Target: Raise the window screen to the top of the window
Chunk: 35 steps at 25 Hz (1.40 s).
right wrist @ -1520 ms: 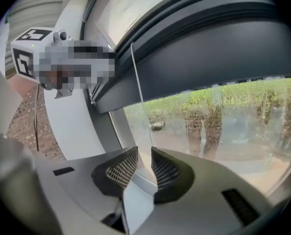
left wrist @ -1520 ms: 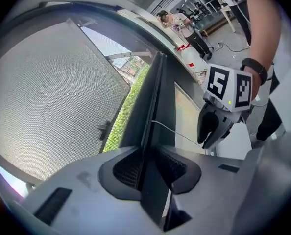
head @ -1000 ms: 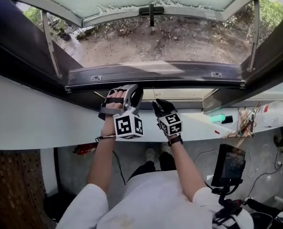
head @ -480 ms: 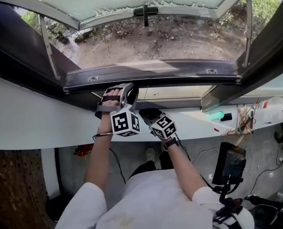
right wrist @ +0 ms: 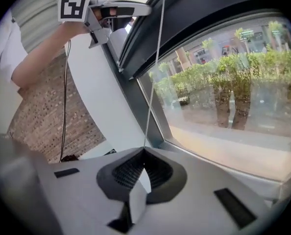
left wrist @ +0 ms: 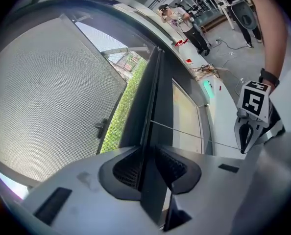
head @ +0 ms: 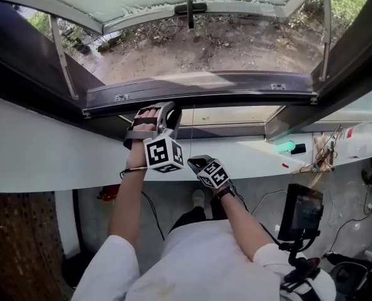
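Outside the open window lie bare dirt and shrubs. Low across the opening, just above the white sill [head: 48, 155], sits the window screen's dark rail [head: 236, 85]. The left gripper [head: 164, 113] is clamped on it, and the right gripper [head: 196, 162], pressed together, pinches a thin cord [right wrist: 155, 67].

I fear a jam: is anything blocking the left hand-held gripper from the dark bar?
Nothing visible. The left hand-held gripper is shut directly on the edge of the dark bar; the right hand-held gripper pinches only the thin cord.
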Each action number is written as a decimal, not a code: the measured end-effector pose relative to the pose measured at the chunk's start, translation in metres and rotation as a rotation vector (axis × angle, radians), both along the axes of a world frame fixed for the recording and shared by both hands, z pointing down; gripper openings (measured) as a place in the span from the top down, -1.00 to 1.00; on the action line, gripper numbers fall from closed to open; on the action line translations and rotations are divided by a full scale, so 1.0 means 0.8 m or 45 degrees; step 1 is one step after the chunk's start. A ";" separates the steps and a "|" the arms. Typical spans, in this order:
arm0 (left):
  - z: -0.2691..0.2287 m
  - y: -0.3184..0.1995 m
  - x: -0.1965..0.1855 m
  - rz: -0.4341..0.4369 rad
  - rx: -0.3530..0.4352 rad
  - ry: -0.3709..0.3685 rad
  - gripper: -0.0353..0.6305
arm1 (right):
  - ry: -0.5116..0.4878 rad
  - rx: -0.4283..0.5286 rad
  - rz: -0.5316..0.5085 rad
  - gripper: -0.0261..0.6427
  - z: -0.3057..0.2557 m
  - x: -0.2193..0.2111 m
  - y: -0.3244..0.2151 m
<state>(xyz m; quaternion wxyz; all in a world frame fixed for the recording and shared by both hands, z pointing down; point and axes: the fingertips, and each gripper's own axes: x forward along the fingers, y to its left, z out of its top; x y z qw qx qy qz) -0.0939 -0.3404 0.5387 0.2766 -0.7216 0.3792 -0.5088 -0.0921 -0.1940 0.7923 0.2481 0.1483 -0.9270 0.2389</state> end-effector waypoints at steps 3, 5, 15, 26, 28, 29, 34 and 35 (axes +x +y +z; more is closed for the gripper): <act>0.000 -0.001 0.001 -0.001 -0.008 0.002 0.63 | 0.036 -0.075 0.003 0.92 0.029 0.008 0.024; 0.001 -0.001 0.001 -0.008 -0.011 -0.009 0.63 | 0.047 -0.116 0.002 0.92 0.045 0.010 0.039; 0.001 -0.002 -0.002 -0.016 -0.001 -0.097 0.72 | 0.191 -0.087 0.121 0.92 0.065 0.043 0.028; 0.002 0.001 0.001 -0.034 0.071 -0.073 0.78 | 0.218 -0.043 0.146 0.92 0.064 0.075 0.034; 0.004 0.002 0.000 -0.045 0.082 -0.039 0.78 | 0.203 -0.040 0.141 0.92 0.062 0.074 0.038; 0.005 0.002 0.000 -0.050 0.085 -0.030 0.78 | 0.191 -0.035 0.129 0.92 0.060 0.072 0.041; 0.000 0.001 -0.002 -0.088 0.116 -0.005 0.78 | 0.132 0.008 0.057 0.92 0.044 0.045 0.059; -0.001 0.001 -0.002 -0.095 0.122 0.012 0.78 | 0.130 0.016 0.041 0.92 0.041 0.040 0.062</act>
